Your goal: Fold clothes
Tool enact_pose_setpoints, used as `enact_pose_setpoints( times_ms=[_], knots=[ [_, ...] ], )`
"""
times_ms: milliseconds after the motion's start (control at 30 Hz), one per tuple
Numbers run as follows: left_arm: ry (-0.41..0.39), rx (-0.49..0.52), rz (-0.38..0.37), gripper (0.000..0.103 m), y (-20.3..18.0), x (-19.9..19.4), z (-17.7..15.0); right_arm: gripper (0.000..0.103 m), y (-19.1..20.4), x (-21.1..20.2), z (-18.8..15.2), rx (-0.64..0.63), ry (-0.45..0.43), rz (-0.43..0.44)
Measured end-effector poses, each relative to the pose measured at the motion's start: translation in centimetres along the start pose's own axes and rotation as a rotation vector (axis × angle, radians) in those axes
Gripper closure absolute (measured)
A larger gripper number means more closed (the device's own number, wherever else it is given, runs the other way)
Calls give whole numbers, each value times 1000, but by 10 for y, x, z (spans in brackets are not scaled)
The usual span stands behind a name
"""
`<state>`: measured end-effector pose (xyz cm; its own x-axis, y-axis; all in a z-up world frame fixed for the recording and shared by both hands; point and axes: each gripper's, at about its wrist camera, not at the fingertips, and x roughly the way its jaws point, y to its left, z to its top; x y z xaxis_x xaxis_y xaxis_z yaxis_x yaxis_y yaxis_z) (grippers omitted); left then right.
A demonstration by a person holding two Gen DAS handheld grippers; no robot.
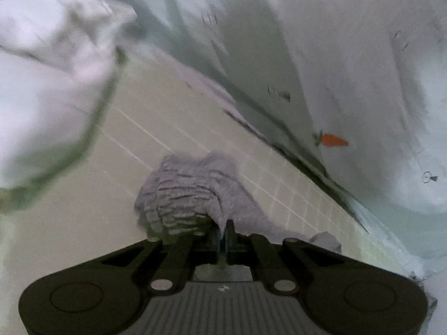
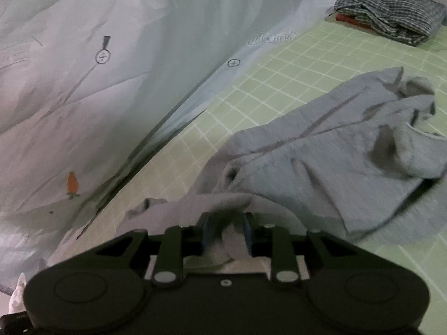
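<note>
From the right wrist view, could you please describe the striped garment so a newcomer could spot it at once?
Start on the green grid-patterned mat and follow it to its far right corner. There lies the striped garment, crumpled on something red. Its dark and light stripes set it apart from the plain grey garment nearer the right gripper.

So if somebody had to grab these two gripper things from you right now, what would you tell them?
Left gripper: shut on the grey garment, pinching a bunched ribbed edge.
Right gripper: fingers around another fold of it, apparently gripping.
The garment lies crumpled on the green grid mat, beside the pale carrot-print sheet. A striped garment sits heaped at the far corner.
Done: both edges grabbed. Left: spread it flat, fold it, then the striped one.
</note>
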<state>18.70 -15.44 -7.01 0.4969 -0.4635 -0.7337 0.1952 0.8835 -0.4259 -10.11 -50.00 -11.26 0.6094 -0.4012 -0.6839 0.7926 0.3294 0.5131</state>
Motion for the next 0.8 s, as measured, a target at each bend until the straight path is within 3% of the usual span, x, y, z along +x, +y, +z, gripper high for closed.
enact_pose_setpoints(
  times_ms=[267,367,433,600,800],
  knots=[
    [-111,-19,153,100,61,-117,-21,76,-19,-43,-46,-35,67,29],
    [-50,-63,237,96,89,-121,-43,72,-27,-52,-62,-49,109,23],
    [-14,-92,270,84,103,-123,-57,67,-31,-56,-69,-62,132,15],
    [20,-46,268,54,105,-128,-92,57,-40,-69,-71,-131,109,6],
    [95,-8,237,42,93,-122,-124,53,-63,-74,-59,-221,62,-90]
  ],
)
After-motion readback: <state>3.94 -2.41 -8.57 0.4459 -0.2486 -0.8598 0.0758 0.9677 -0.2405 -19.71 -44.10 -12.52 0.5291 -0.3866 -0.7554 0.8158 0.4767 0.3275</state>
